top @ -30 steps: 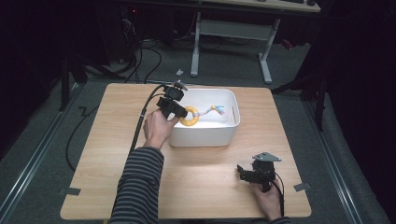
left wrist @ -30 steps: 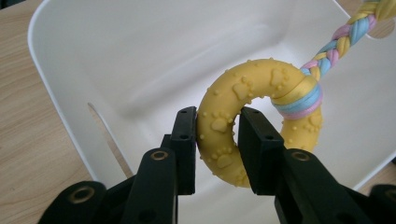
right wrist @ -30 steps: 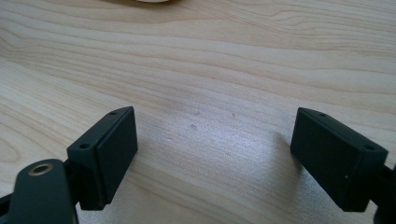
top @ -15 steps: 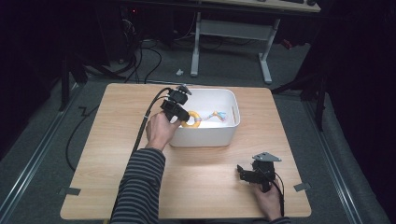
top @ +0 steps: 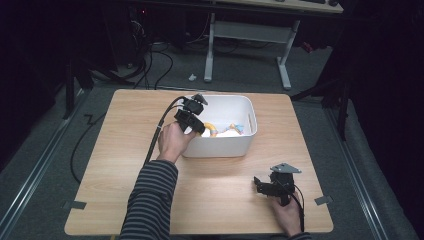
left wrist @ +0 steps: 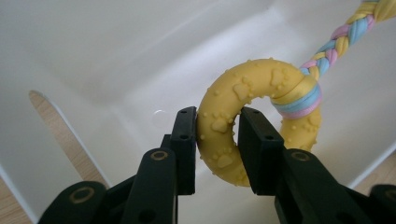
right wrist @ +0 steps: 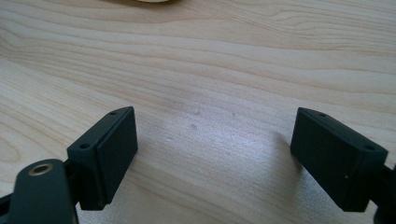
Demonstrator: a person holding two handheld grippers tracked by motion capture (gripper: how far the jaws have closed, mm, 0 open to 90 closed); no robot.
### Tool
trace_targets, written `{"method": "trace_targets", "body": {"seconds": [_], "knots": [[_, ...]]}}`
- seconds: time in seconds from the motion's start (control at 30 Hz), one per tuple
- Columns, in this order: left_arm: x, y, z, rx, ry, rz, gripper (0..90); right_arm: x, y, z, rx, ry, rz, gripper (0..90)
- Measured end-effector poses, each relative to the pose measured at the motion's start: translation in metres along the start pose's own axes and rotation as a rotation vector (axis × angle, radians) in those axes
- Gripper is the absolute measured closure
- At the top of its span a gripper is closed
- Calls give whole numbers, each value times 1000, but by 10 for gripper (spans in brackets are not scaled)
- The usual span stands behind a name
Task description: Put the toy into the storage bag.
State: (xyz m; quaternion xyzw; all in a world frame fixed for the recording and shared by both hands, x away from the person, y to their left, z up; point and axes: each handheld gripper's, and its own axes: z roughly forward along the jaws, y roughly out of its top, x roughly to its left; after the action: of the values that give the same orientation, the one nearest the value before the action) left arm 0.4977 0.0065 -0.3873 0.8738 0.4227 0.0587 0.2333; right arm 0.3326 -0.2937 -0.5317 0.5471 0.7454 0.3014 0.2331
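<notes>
A yellow rubber ring [left wrist: 224, 93] with paw-print bumps is tied to a braided pastel rope [left wrist: 345, 35]. My left gripper [left wrist: 217, 135] is shut on the ring's lower left arc, inside the white bin [left wrist: 93, 56]. From above, the left gripper [top: 199, 126] reaches over the bin's near left corner, with the ring [top: 212, 131] and rope [top: 232, 129] just inside the bin [top: 220, 150]. My right gripper [top: 262, 186] rests near the table's front right. In its own view the right gripper [right wrist: 215, 140] stands open over bare wood [right wrist: 210, 60], with nothing between the jaws.
The bin stands at the back middle of the wooden table [top: 115, 175]. A black cable [top: 157, 135] trails from the left gripper along the forearm. Beyond the table's far edge are desk legs [top: 285, 70] and floor cables [top: 150, 65].
The left gripper with the ring has shifted slightly toward the bin's near wall and lower. The right gripper has not moved.
</notes>
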Motion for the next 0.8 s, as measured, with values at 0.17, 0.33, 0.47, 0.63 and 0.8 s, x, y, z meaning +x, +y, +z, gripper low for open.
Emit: {"method": "trace_targets", "body": {"seconds": [0.17, 0.33, 0.47, 0.63, 0.8], "knots": [[0, 0, 0, 1, -1, -5, 681, 0, 0, 0, 0, 0, 0, 146], [1, 0, 0, 2, -2, -2, 678, 0, 0, 0, 0, 0, 1, 146], [3, 0, -3, -20, -22, -17, 578, 0, 0, 0, 0, 0, 0, 146], [4, -4, -15, -59, -18, -10, 491, 0, 0, 0, -2, 2, -3, 146], [7, -10, -33, -134, 4, -16, 432, 0, 0, 0, -1, 3, -3, 146]]}}
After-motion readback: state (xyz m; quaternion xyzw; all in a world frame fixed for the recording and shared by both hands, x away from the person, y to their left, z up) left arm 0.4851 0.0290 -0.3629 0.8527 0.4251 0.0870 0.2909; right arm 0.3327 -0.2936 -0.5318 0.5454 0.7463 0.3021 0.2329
